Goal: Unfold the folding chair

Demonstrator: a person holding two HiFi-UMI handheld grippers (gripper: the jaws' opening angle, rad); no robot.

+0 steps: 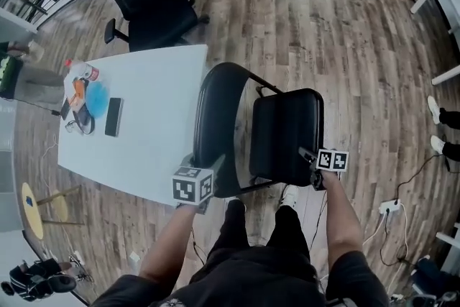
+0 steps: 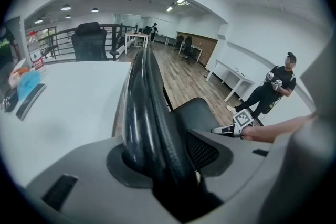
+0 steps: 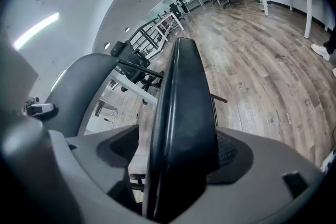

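The black folding chair stands half folded next to the white table, its curved backrest (image 1: 215,115) on the left and its padded seat (image 1: 286,134) tipped up on the right. My left gripper (image 1: 213,163) straddles the near top edge of the backrest; in the left gripper view the backrest's tube and panel (image 2: 139,107) run between the jaws, which stand open around them (image 2: 168,165). My right gripper (image 1: 307,154) is at the seat's near edge. The seat's edge (image 3: 184,107) lies between its open jaws (image 3: 178,165), with a gap on the left side.
A white table (image 1: 162,133) sits tight against the chair's left, carrying a phone (image 1: 113,116), a bottle and blue items. A black office chair (image 1: 147,0) stands beyond it. Cables and a power strip (image 1: 388,207) lie on the wood floor at right. A person (image 2: 273,89) stands at right.
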